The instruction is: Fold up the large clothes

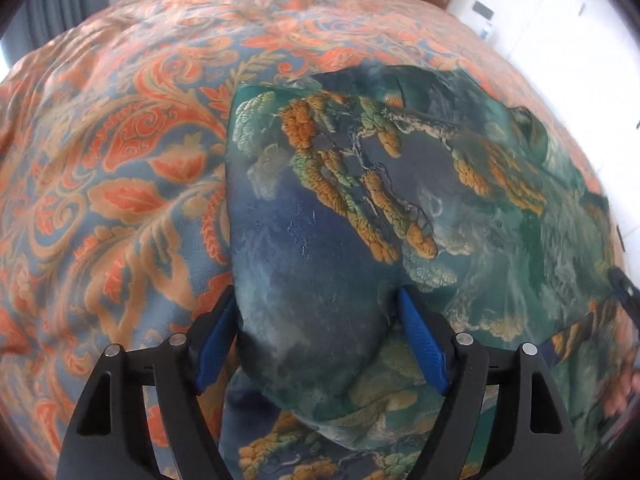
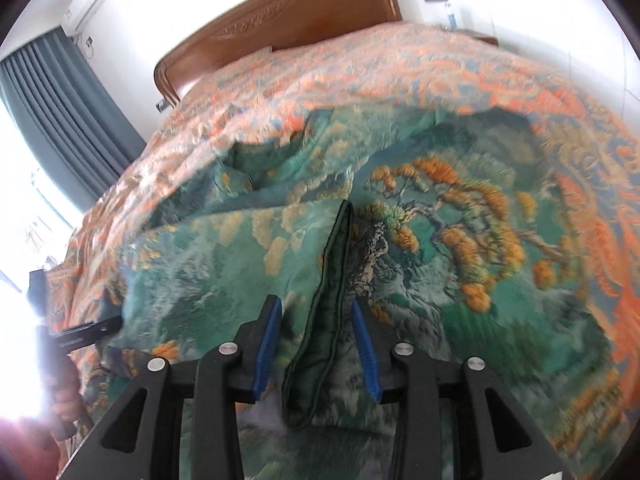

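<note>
A large garment [image 1: 460, 208] printed with green-blue mountains and orange pine trees lies spread on the bed. In the left wrist view a rounded fold of it bulges up between the blue pads of my left gripper [image 1: 316, 292], whose jaws stand wide and open around it. In the right wrist view a dark green hemmed edge [image 2: 336, 280] of the garment [image 2: 460, 248] runs between the jaws of my right gripper [image 2: 316, 301]. There is a gap on each side of the hem, so that gripper is open. The left gripper [image 2: 92, 328] also shows at that view's left edge.
The bed is covered by an orange and blue paisley bedspread [image 1: 120, 160]. A wooden headboard [image 2: 280, 20] stands at the far end, grey curtains [image 2: 60, 100] and a bright window at the left. A person's hand [image 2: 68, 396] shows at the lower left.
</note>
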{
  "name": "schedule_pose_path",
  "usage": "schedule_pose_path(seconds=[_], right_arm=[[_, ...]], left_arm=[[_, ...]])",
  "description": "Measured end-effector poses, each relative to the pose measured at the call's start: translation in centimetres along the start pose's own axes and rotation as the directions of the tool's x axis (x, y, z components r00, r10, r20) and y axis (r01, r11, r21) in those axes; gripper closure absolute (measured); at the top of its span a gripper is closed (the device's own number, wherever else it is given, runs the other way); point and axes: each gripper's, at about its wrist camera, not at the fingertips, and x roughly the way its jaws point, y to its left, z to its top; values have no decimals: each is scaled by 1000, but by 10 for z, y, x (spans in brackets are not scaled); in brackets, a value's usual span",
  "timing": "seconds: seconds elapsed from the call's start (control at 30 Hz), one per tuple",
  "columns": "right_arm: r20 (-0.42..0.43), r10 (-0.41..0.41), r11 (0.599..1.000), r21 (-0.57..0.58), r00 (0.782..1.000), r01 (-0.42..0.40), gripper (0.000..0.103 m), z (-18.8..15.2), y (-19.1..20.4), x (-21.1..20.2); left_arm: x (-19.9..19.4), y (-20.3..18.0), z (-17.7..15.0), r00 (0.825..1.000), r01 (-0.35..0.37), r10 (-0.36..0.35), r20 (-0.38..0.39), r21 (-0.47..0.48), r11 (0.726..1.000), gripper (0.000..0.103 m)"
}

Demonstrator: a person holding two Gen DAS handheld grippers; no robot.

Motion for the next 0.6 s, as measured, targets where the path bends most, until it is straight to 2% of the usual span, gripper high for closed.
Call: schedule_pose_path(seconds=[0.17,0.23,0.3,0.33,0.37,0.43,0.5,0.57,0.6], right_arm=[[60,59,995,-85,996,-54,66,-11,25,-42],[45,95,986,-140,994,-88,66,-18,36,-45],[1,88,981,-173,996,-86,66,-24,43,-32],[-22,69,982,-175,997,-72,66,-26,43,-23],[-66,45,987,-150,997,-54,66,-29,38,-7],[-124,50,995,-83,991,-61,66,-34,28,10],[-105,53,996,-60,993,-60,66,-36,26,7],[-80,33,998,-59,996,-37,66,-36,32,-7],[-69,25,998,-60,997,-29,62,-37,34,-15]], left_arm=[[-34,0,-13,997,24,-25,67,14,1000,25],[-38,-2,-21,997,21,-23,72,24,999,25],[-31,-7,-26,999,-12,10,47,51,999,25],[-22,-10,-29,999,-46,44,26,67,997,23],[-18,-11,-30,999,-51,51,12,68,996,22],[-13,-8,-30,999,-45,46,-15,36,998,22],[-27,-5,-30,1000,-20,20,6,-13,1000,24],[-50,-6,-39,999,13,-12,50,-12,1000,24],[-62,-7,-47,998,21,-21,67,1,1000,24]])
